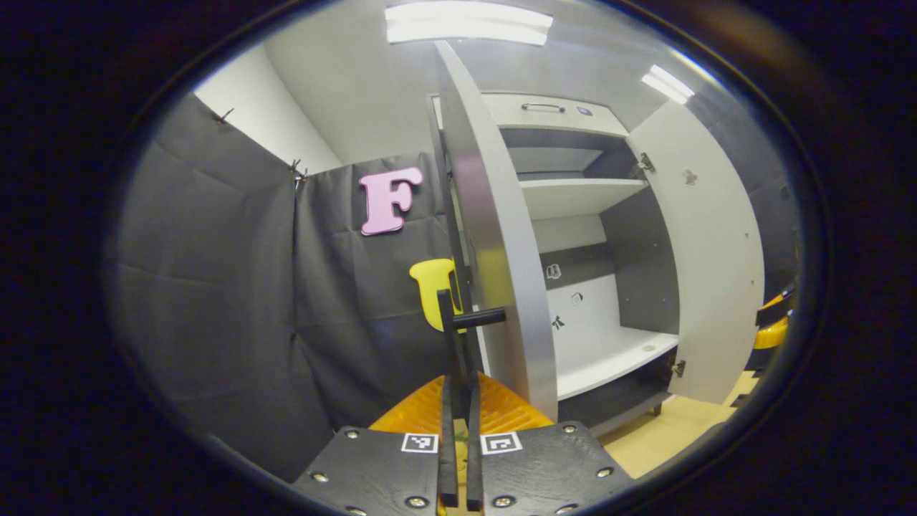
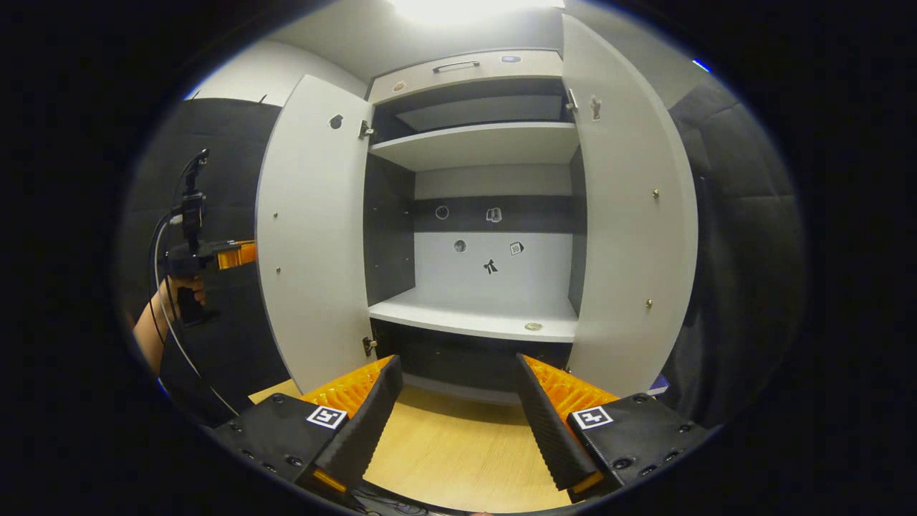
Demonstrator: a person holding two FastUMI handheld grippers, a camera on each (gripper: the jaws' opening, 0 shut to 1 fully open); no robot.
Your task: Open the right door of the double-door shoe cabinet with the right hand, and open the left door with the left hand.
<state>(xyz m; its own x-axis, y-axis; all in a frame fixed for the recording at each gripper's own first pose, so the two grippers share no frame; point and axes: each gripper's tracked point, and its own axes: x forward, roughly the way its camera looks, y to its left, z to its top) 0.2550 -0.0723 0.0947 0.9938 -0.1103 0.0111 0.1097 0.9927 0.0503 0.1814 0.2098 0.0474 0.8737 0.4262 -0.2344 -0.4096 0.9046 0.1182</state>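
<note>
Both doors of the shoe cabinet [image 2: 473,215] swung wide, two shelves bare inside.
Left gripper [image 1: 461,401] clamped on the black bar handle [image 1: 458,337] of the left door [image 1: 494,236], seen edge-on; right gripper [image 2: 455,423] spread apart, clear of the right door [image 2: 630,236], above open wooden floor [image 2: 451,451] fronting the cabinet.
</note>
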